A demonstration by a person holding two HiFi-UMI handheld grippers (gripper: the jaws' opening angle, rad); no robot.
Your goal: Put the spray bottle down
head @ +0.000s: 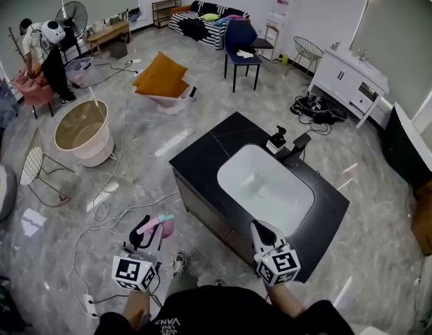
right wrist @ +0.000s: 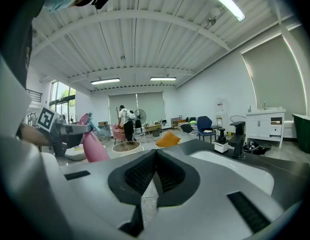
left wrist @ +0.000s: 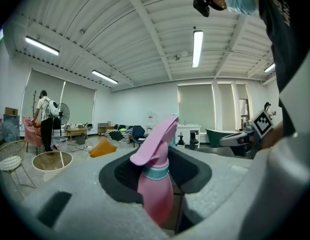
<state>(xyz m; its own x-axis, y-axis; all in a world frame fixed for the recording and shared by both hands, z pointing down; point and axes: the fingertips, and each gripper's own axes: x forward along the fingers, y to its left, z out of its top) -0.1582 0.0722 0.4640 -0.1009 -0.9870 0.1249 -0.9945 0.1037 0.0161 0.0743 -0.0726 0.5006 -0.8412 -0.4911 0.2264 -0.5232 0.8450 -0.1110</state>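
The bottle stands upright between the pads of your left gripper. The jaws are partly closed and clamp its pink body. You hold it in the air above the floor, just left of the counter. Your right gripper has its jaws pressed together on nothing, over the counter's near edge by the sink.

The base of the spray bottle is hidden down between the jaws of the left gripper, and the head view's bottom edge cuts off the person's forearms.
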